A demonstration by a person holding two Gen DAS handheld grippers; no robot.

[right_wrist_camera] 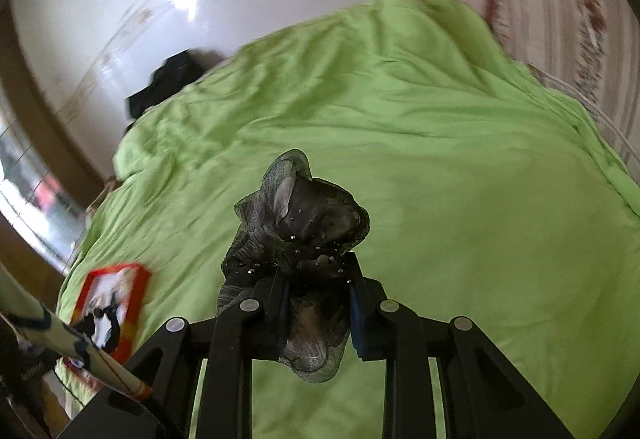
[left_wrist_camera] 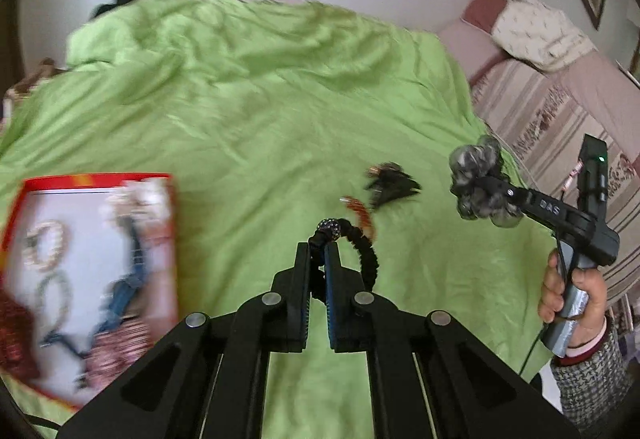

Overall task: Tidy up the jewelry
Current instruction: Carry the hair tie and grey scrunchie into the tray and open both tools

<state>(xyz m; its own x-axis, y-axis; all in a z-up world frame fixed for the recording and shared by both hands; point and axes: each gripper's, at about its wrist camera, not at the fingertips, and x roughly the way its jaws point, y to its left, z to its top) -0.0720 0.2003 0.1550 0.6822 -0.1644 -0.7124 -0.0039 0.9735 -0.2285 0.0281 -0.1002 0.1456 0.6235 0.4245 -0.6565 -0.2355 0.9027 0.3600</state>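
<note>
Two pieces in hand. Left wrist view: left gripper (left_wrist_camera: 318, 253) with jaws nearly closed on a black corded bracelet (left_wrist_camera: 362, 245), light and limp, best pinched by the cord, not the beaded ball. Red tray (left_wrist_camera: 92, 279) of jewelry lying left on the green bedspread (left_wrist_camera: 260, 99).

Right wrist view: right gripper (right_wrist_camera: 316, 279) with jaws narrowly parted around a grey fabric flower piece (right_wrist_camera: 304, 223), soft, crushable, raised above the bed.
</note>
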